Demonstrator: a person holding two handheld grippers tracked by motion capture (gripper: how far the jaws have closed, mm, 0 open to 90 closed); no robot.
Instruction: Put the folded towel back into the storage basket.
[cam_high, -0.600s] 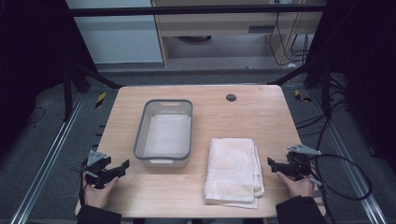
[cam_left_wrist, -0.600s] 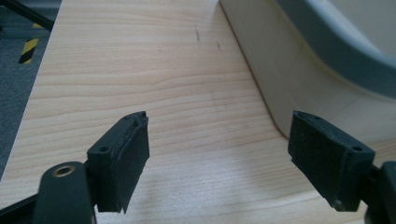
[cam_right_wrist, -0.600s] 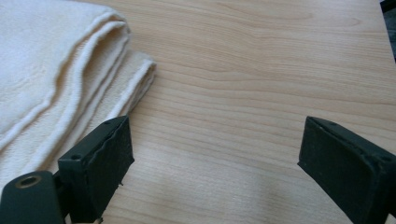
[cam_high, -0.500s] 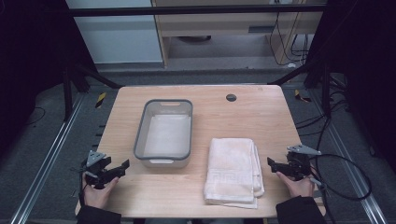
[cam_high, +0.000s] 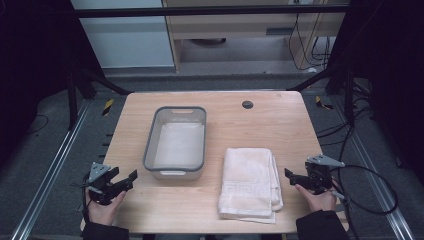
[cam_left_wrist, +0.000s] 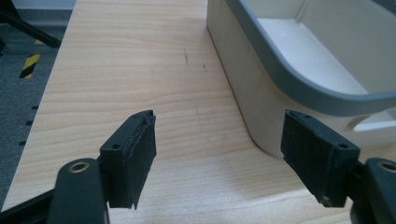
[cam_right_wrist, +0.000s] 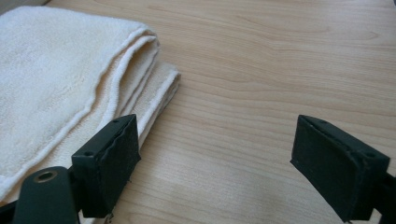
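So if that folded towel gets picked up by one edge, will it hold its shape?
Probably not. The towel is soft terry folded in loose layers, so it would likely droop and unfold. It looks light and, on the bare wooden table, should slide or bunch rather than roll.

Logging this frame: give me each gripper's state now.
Left gripper: open, empty, beside the bin.
Right gripper: open, empty, beside the towel.
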